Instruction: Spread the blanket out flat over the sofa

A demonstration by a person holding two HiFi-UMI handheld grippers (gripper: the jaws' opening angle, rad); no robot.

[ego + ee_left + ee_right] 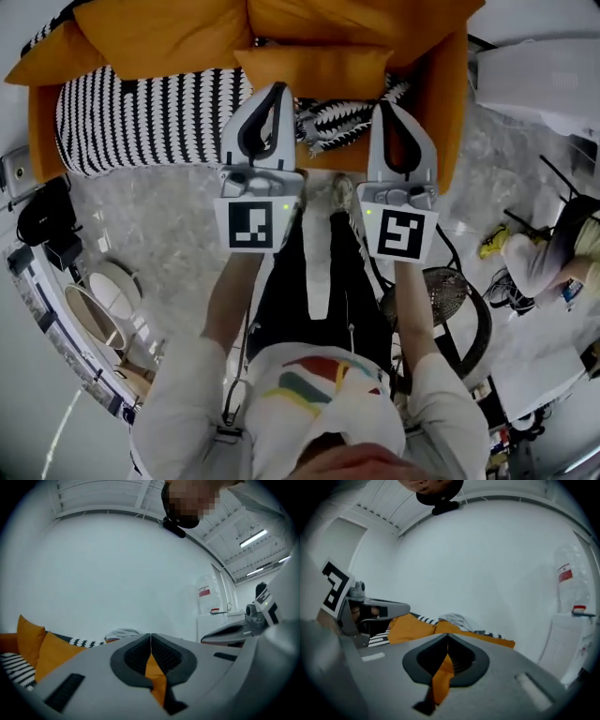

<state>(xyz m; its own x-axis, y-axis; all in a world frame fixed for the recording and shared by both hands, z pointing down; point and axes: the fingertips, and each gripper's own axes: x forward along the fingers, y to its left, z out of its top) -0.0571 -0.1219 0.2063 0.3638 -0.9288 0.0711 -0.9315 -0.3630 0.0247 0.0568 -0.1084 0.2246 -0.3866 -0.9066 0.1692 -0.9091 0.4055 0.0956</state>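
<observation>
Left gripper (277,89) and right gripper (385,107) jaws both shut, empty. The black-and-white blanket (150,117) runs sideways along the orange sofa (169,37), crumpled end between them.

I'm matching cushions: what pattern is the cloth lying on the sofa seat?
The cloth is black-and-white, rows of small zigzag marks; clearest in the head view.

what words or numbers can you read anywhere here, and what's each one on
No text here can be read.
The red label on a clear plastic item: too blurred to read.
On the left gripper, the marker: black and white squares, no letters.
On the right gripper, the marker: the same, no letters.
The shirt: coloured stripes, no words.
</observation>
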